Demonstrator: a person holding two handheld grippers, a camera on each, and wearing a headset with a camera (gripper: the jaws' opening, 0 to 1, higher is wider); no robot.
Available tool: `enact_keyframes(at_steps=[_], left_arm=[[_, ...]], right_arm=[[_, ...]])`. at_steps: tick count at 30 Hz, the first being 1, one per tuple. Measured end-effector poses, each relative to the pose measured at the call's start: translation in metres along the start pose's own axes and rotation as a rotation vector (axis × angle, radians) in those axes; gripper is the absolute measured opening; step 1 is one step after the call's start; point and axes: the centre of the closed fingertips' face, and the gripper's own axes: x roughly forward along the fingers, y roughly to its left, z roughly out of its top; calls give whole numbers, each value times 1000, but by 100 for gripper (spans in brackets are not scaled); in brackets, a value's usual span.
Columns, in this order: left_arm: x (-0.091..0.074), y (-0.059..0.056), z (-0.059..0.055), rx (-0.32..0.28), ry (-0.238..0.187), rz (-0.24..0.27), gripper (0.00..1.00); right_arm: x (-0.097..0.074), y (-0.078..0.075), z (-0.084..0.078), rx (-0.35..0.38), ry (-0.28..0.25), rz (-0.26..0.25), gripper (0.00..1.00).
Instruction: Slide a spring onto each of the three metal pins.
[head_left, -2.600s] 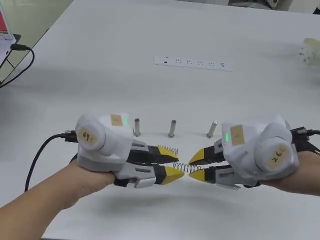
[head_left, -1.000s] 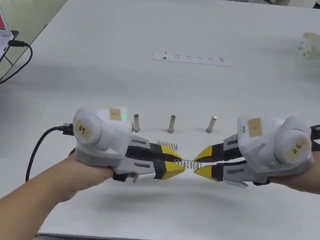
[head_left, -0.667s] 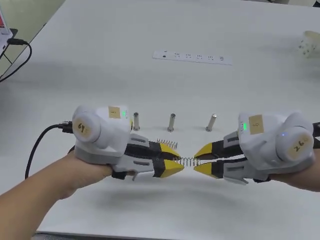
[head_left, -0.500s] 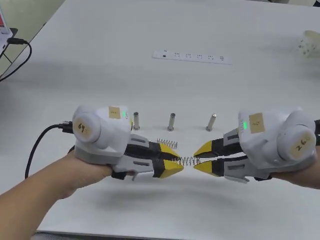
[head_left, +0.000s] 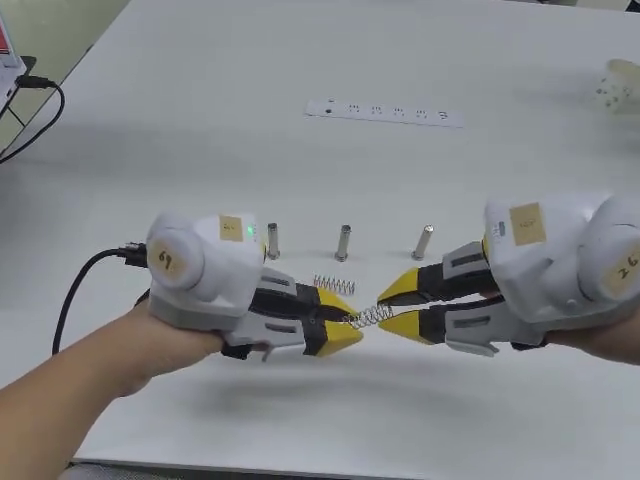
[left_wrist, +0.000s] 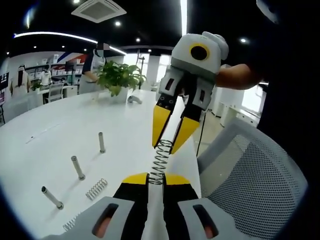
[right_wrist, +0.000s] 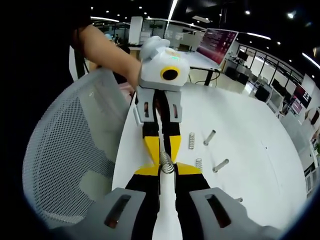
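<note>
Three upright metal pins (head_left: 273, 241), (head_left: 343, 243), (head_left: 424, 241) stand in a row on the white table (head_left: 300, 170). In front of them, a thin spring (head_left: 370, 317) hangs in the air between my two grippers, tilted up toward the right. My left gripper (head_left: 350, 321) is shut on its left end and my right gripper (head_left: 396, 307) is shut on its right end. In the left gripper view, the spring (left_wrist: 160, 162) runs from my jaws up into the right gripper (left_wrist: 167, 146). A loose spring (head_left: 333, 284) lies on the table near the middle pin.
A white power strip (head_left: 384, 113) lies farther back on the table. A black cable (head_left: 75, 300) trails from the left gripper. A small white object (head_left: 622, 85) sits at the far right. A mesh chair (right_wrist: 65, 145) stands at the table's near edge.
The right gripper has risen and come slightly left, so the held spring now slants upward to the right instead of lying level. The left gripper has barely moved.
</note>
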Motion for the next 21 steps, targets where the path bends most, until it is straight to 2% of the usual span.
enact_keyframes(at_steps=[5, 7, 14, 15, 20, 21], left_arm=[[1, 0, -1, 2, 9, 2, 2], [1, -2, -1, 2, 8, -8, 2], [5, -5, 0, 7, 13, -15, 2], [5, -5, 1, 2, 8, -15, 2], [4, -4, 7, 5, -6, -13, 2], [4, -4, 7, 7, -4, -13, 2]], right_arm=[[4, 1, 5, -3, -19, 2, 8], [6, 3, 15, 48, -79, 8, 8], [11, 5, 20, -8, -82, -1, 8], [11, 5, 22, -4, -101, -4, 8], [9, 0, 28, 75, -174, -18, 8], [8, 0, 26, 77, -174, -19, 8]])
